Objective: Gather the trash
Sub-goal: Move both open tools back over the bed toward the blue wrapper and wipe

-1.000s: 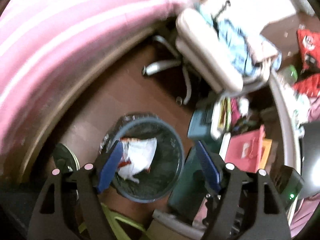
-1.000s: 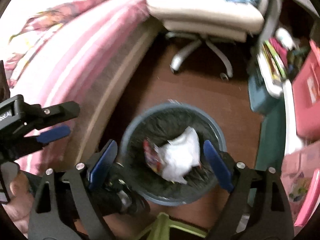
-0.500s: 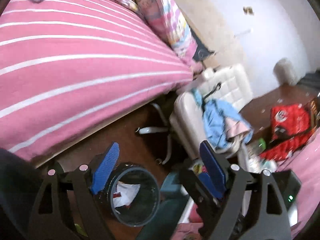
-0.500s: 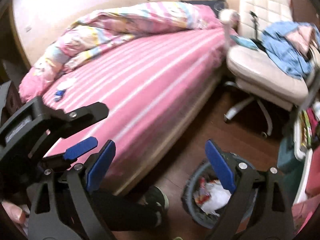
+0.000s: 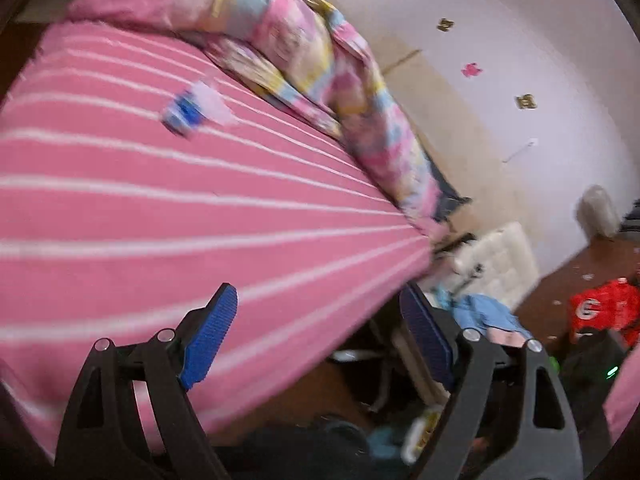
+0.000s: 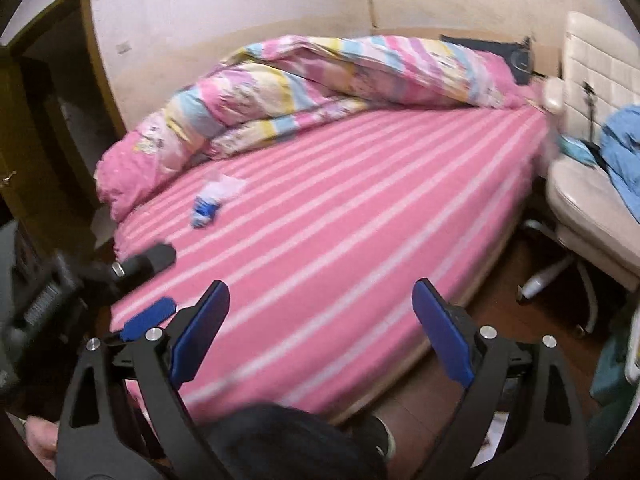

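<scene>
We see both grippers raised over the bed, each facing the pink sheet with thin white stripes [image 6: 340, 216].

Left gripper [image 5: 320, 320]: its blue ribbed pads stand wide apart with nothing between them. Its view is blurred. It also shows up at the left edge of the right wrist view [image 6: 154, 284], black body and one blue pad, just above the near corner of the bed.

Right gripper [image 6: 320, 320]: jaws spread wide, nothing between the blue pads, only striped sheet behind them.

Task item: a small crumpled piece of trash, white paper with a blue printed wrapper [image 6: 214, 200], lies on the sheet near the far left part of the bed, just in front of the rolled pastel quilt in pink, yellow and light blue [image 6: 320, 76]. In the left wrist view the same trash [image 5: 196, 108] sits in the upper left, well apart from the pads. Neither gripper touches it.

Surroundings: a cream padded office chair [image 6: 588, 184] stands just beside the bed's right end, with a light blue garment [image 6: 624, 152] draped on it. Dark brown wooden floor [image 6: 500, 312] runs along the bed's edge. A red bag with white lettering [image 5: 600, 312] lies on the floor at the right of the left wrist view. A dark sleeve or trouser leg fills the lower middle of the right wrist view; we cannot tell which.
</scene>
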Tool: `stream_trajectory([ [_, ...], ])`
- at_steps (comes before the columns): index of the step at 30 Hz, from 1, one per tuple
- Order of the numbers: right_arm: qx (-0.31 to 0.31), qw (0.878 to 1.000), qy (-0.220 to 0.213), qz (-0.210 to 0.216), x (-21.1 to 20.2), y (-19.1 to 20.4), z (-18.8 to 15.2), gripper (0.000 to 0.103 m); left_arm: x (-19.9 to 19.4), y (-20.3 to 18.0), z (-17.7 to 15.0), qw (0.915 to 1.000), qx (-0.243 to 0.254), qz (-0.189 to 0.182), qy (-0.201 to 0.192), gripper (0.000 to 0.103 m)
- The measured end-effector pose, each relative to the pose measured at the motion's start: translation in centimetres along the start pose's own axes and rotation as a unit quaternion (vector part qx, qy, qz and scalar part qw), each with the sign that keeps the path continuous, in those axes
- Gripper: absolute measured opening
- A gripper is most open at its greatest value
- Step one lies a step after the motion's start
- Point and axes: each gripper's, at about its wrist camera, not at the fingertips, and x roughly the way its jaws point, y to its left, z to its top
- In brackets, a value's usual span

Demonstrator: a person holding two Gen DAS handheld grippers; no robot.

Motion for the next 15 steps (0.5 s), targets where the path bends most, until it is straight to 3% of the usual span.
stream_trajectory([
  [3,-0.014,0.999,-0.027,0.019,2.4,2.3,0.8,0.093,-0.7,2.9,2.3,0.9967,0.053,0.06,-0.016,0.081],
  [5,-0.03,0.998,-0.046,0.028,4.3,4.2,0.4,0.094,-0.6,5.5,3.5,0.9892,0.094,0.111,-0.019,0.081],
  [7,-0.043,0.997,-0.051,0.034,6.5,5.7,0.1,0.094,-0.2,8.3,4.9,0.9857,0.091,0.142,-0.003,0.081],
  [9,-0.047,0.997,-0.036,0.049,9.4,6.8,0.2,0.094,0.4,9.6,6.1,0.9861,0.082,0.144,0.004,0.081],
  [15,-0.021,0.996,0.023,0.084,18.0,8.2,2.1,0.094,5.3,10.2,8.9,0.9736,0.137,0.181,0.026,0.081],
])
